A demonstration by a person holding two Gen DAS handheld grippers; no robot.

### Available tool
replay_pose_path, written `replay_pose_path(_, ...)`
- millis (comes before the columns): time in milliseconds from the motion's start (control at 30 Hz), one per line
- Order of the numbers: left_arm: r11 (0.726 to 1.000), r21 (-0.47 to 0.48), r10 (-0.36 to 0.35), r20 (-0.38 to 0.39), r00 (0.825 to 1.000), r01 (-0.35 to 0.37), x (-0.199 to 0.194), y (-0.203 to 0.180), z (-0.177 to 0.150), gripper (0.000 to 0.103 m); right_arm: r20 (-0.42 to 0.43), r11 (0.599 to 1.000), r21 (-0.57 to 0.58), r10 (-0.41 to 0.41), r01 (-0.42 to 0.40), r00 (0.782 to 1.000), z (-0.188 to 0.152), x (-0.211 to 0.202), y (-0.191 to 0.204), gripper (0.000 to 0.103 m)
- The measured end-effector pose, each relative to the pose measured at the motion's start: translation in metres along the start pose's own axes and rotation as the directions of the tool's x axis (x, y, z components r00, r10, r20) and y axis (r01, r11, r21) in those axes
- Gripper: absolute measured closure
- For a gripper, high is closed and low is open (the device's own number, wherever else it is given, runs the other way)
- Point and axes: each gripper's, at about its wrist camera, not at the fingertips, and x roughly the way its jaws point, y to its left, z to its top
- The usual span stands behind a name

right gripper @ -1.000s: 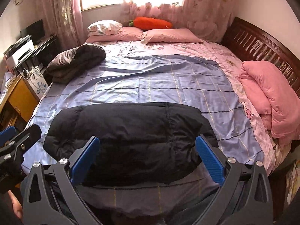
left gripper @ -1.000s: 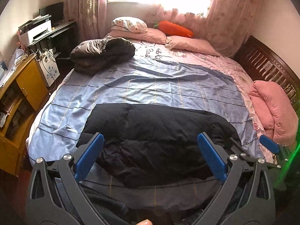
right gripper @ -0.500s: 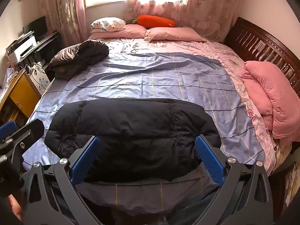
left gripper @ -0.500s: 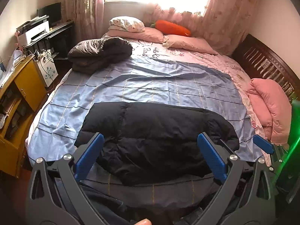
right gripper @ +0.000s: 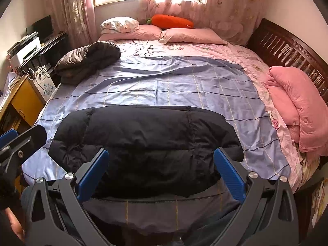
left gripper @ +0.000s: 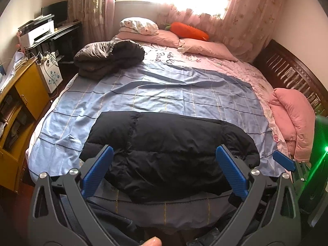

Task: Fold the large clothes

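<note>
A black puffer jacket (left gripper: 170,151) lies folded into a wide block on the near part of the bed's blue sheet (left gripper: 164,94); it also shows in the right wrist view (right gripper: 147,143). My left gripper (left gripper: 164,153) is open and empty, held above and just short of the jacket's near edge. My right gripper (right gripper: 162,157) is open and empty too, over the jacket's near edge. The right gripper's blue fingertip (left gripper: 284,160) shows at the right of the left wrist view. The left gripper's finger (right gripper: 22,141) shows at the left of the right wrist view.
A second dark folded jacket (left gripper: 108,58) lies at the bed's far left. Pink pillows (left gripper: 207,48) and an orange carrot cushion (left gripper: 189,30) sit at the head. A pink quilt (right gripper: 297,106) lies on the right edge. A yellow cabinet (left gripper: 18,102) stands left, a dark wooden bed frame (right gripper: 287,47) right.
Both grippers have drawn back and risen a little from the bed; the jacket looks slightly farther away. Both stay open and the jacket has not moved.
</note>
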Motion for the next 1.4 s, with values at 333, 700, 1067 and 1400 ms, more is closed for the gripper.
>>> replay_pose_path(333,1.000,-0.017,0.005,-0.006,1.000,-0.005,0.0024,-0.0006,0.0003,0.002,0.003,1.000,-0.015,0.004,-0.004,1.000,0.0002,0.0015,-0.0010,0.001)
replay_pose_path(700,1.000,-0.017,0.013,-0.003,1.000,-0.013,0.0015,-0.0024,-0.0008,0.002,0.000,1.000,-0.016,0.012,-0.012,1.000,-0.0003,0.0021,-0.0013,0.001)
replay_pose_path(1067,0.999,-0.009,0.037,-0.006,0.999,-0.037,0.0019,-0.0055,-0.0031,0.002,-0.002,1.000,-0.016,0.015,-0.015,1.000,0.0000,0.0032,-0.0030,0.001)
replay_pose_path(1400,0.999,-0.007,0.039,-0.011,0.999,-0.039,0.0040,-0.0069,-0.0044,0.002,-0.007,1.000,-0.017,0.020,-0.021,1.000,-0.0042,0.0039,-0.0025,0.001)
